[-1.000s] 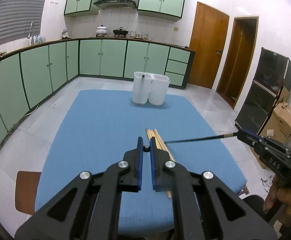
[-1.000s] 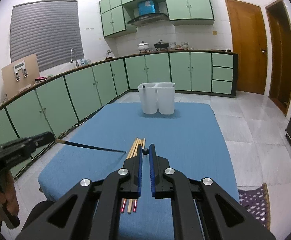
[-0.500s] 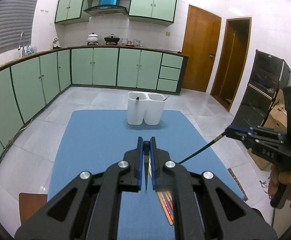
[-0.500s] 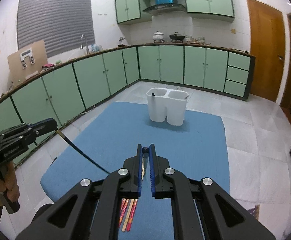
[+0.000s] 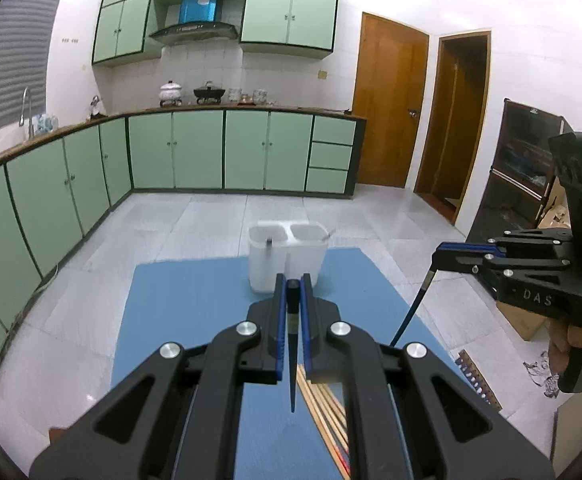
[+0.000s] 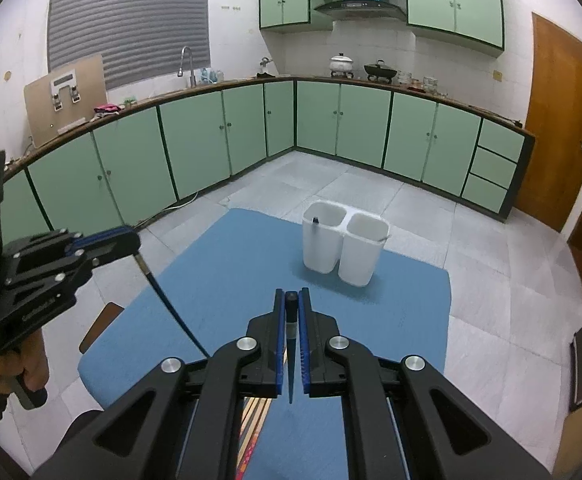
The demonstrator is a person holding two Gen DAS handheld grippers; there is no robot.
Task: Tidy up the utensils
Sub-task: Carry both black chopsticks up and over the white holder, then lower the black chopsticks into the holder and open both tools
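Note:
My left gripper [image 5: 292,286] is shut on a dark chopstick [image 5: 292,340] that hangs point down above the blue table [image 5: 195,312]. My right gripper [image 6: 291,300] is shut on another dark chopstick [image 6: 291,344], also point down. Each gripper shows in the other's view, the right one [image 5: 439,254] and the left one [image 6: 131,240], each with its stick. A white two-compartment holder [image 5: 287,258] stands at the table's far end, also in the right wrist view [image 6: 343,246]; a dark utensil sits in its left cup. Wooden chopsticks [image 5: 323,404] lie on the near table.
Green cabinets [image 5: 195,152] run along the back and left walls. Wooden doors [image 5: 391,100] are at the right. A black cabinet and cardboard boxes [image 5: 531,184] stand at the far right. Tiled floor surrounds the table.
Both grippers have risen well above the table, each carrying its dark chopstick, which swung from nearly level to hanging point down. The wooden chopsticks stayed on the table.

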